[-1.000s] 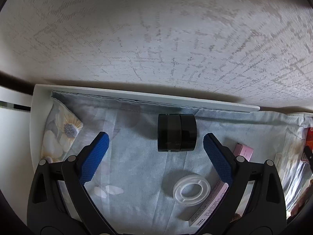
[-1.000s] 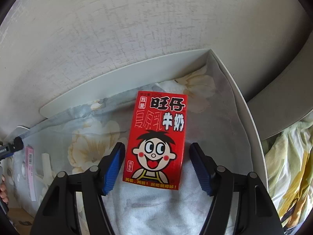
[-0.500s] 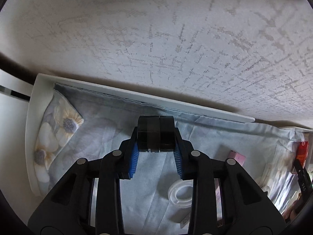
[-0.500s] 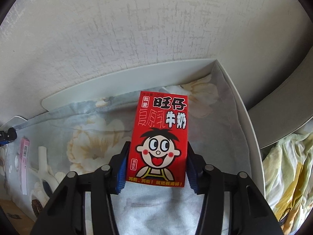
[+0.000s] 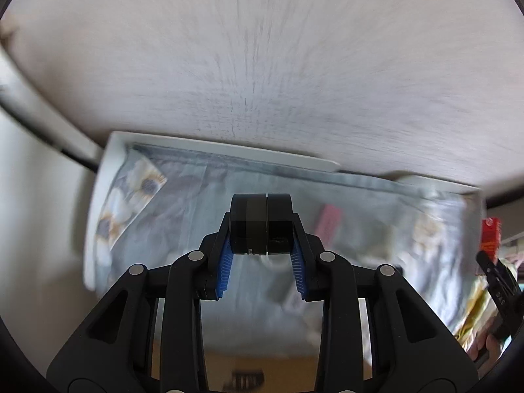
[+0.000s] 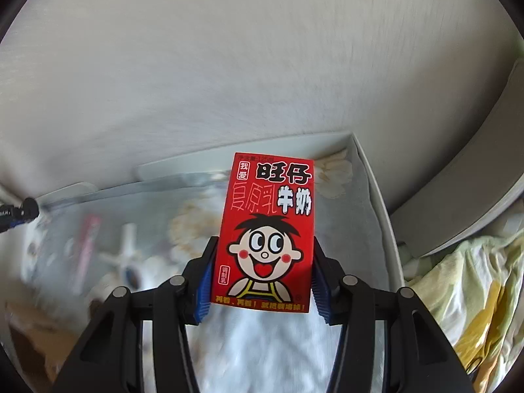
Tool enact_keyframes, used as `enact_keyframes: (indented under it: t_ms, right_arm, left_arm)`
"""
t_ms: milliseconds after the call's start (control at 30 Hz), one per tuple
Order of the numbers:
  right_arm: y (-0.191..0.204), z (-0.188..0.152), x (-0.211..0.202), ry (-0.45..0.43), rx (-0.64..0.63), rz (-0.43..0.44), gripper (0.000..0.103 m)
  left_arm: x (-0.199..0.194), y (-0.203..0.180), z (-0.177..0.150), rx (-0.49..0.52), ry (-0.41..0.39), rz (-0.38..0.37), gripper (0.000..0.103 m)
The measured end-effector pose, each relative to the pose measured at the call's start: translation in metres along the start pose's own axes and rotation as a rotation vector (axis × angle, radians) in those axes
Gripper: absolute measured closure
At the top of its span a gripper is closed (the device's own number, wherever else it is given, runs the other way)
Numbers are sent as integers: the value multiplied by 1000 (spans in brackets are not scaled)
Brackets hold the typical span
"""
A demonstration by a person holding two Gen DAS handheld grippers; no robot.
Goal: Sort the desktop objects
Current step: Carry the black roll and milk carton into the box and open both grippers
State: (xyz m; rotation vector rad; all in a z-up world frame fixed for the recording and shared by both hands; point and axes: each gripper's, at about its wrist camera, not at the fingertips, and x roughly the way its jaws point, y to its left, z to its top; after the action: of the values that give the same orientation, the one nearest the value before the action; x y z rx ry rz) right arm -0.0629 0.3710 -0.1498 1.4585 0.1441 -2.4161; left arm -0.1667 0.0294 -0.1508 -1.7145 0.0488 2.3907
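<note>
My left gripper (image 5: 261,255) is shut on a black round jar (image 5: 261,227) and holds it lifted above the cloth-covered white tray (image 5: 108,163). My right gripper (image 6: 262,281) is shut on a red milk carton (image 6: 267,232) with a cartoon boy's face, held up above the same cloth near the tray's right wall (image 6: 376,196). The carton also shows at the far right of the left wrist view (image 5: 489,234), with the right gripper below it.
A pink box (image 5: 327,219) lies blurred on the floral cloth behind the jar. The right wrist view shows a pink box (image 6: 86,245) and white items blurred at left. A wall stands behind the tray. Yellow-green bedding (image 6: 475,288) lies to the right.
Both grippers closed from open, the left on the black jar and the right on the milk carton, then lifted them off the cloth. The scene is now motion-blurred.
</note>
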Motion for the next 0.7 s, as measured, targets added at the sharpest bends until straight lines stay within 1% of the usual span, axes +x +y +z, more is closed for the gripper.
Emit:
enact_keyframes:
  t_ms: [67,133,200,267,333,400,467,500,567,633,700]
  right_arm:
    - [6,-7,-29,-25,-41,28,56]
    - [14,-13,-59,-57,-82,66,56]
    - [23,-19,-87,-89,-123,99,56]
    - [37,-24,-115,-120,-177,147,56]
    - [55,-14,-127,-141,-222,206,56]
    - [72,-5,-131,-134,-277,290,56]
    - [92,-17,-136,-113,-364,350,56]
    - [103,-25,-141,-102,-409,369,56]
    - [142,-55,-140,-81,-519,418,56]
    - [155,-77,-140,-46,-591,480,56]
    - [172,-92,-133,-10,-653,527,56]
  left_arm:
    - [-32,-7,-10,2,-32,-13,75]
    - [-62,2,-21,5,-65,-19,75]
    - [-83,7,-26,12,-93,-8,75]
    - [-111,14,-40,13,-127,13,75]
    - [-130,23,-56,17,-142,37,75]
    - [-140,27,-71,5,-145,50,75]
    - [-145,35,-93,-20,-131,49,75]
    - [-144,39,-105,-35,-122,50,75]
    - [-136,46,-127,-63,-91,51,75]
    - [-126,51,-148,-91,-51,40,75]
    - [-114,57,-167,-119,-17,40,75]
